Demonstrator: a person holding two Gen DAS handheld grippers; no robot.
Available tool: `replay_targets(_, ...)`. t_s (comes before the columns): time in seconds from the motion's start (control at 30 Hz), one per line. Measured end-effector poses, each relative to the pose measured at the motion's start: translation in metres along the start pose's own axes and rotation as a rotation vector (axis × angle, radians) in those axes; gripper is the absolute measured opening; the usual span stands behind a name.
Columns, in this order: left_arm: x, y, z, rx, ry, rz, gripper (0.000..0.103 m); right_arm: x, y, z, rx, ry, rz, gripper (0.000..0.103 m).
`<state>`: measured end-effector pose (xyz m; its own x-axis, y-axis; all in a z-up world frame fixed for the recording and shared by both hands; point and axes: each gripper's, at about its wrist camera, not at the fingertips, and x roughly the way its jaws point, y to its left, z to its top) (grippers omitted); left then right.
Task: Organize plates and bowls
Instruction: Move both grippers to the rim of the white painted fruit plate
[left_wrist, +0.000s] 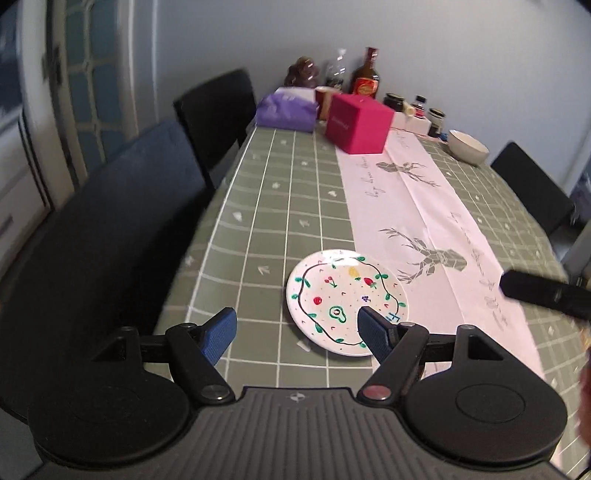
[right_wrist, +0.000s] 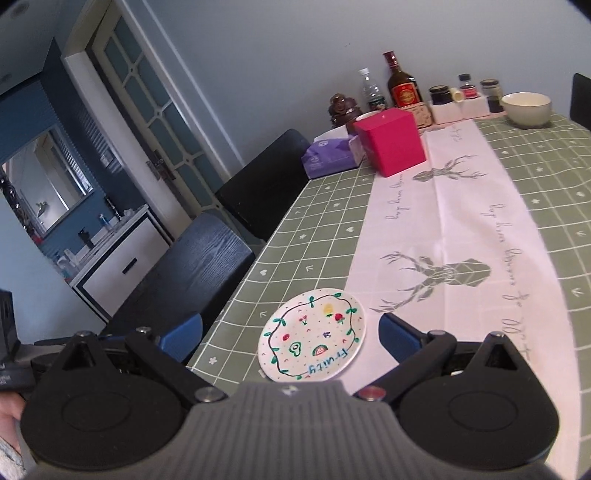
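The painted plate (left_wrist: 347, 301) is lying flat on the worktop (left_wrist: 266, 206) at the lower centre of both frames, straddling the green checked cloth and the edge of the white deer-print runner (right_wrist: 461, 221). It is looking like glazed ceramic: stiff, smooth, likely slippery and breakable, and light enough for one grip. Because it is sitting low with only a thin raised rim, the rim nearest the camera is probably the place to pinch, one finger sliding under the lip and the other pressing on the painted face.

The left hand-held gripper (left_wrist: 297, 328) is hovering with its fingers spread wide and nothing between them; its right blue pad is overlapping the plate's near side in the picture, though whether it is touching is hard to tell. The right hand-held gripper (right_wrist: 291, 334) is likewise released and empty, bracketing the plate.

The pale bowl (right_wrist: 526, 109) is waiting at the upper right, well apart, near the jars; the pink box (right_wrist: 391, 144) is standing at upper centre.
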<state>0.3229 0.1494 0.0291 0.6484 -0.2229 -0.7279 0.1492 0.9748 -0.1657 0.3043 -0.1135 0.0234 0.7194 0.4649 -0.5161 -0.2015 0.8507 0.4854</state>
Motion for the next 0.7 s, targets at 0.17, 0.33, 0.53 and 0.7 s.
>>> replay_targets(0.17, 0.039, 0.026, 0.000, -0.148, 0.072, -0.048, 0.086, 0.036, -0.011, -0.013, 0.002, 0.030, -0.018, 0.100)
replay_targets(0.33, 0.065, 0.022, -0.003, -0.075, 0.101, -0.018, 0.081, 0.066, -0.035, -0.018, 0.111, 0.064, 0.013, 0.095)
replay_targets(0.53, 0.098, 0.028, 0.000, -0.188, 0.179, -0.017, 0.074, 0.090, -0.074, -0.023, 0.319, 0.065, 0.025, 0.080)
replay_targets(0.7, 0.114, 0.036, 0.000, -0.279, 0.178, -0.032, 0.069, 0.109, -0.105, -0.030, 0.522, 0.072, 0.079, 0.066)
